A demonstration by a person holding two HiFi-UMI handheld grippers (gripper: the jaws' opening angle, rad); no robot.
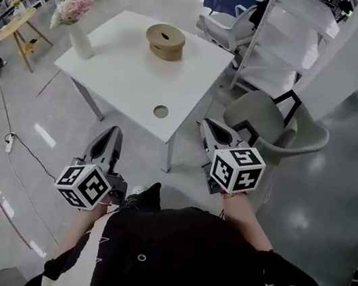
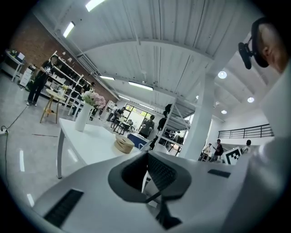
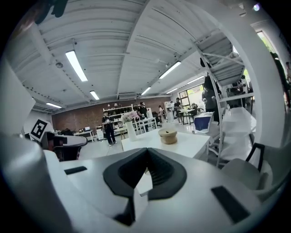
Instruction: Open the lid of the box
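A round tan box with its lid on (image 1: pixel 165 41) sits on the far part of a white table (image 1: pixel 129 75); it also shows as a small tan round box (image 2: pixel 123 144) in the left gripper view and as the same box (image 3: pixel 168 135) in the right gripper view. My left gripper (image 1: pixel 110 135) hangs short of the table's near edge, jaws together, nothing held. My right gripper (image 1: pixel 206 126) is off the table's near right corner, jaws shut and empty. Both point towards the table, well away from the box.
A white vase of pink flowers (image 1: pixel 76 26) stands at the table's left corner. A round hole (image 1: pixel 160 111) is near the front edge. A grey chair (image 1: pixel 274 126) sits right of my right gripper. A wooden stool (image 1: pixel 21 29) and shelving stand at left; people stand in the background.
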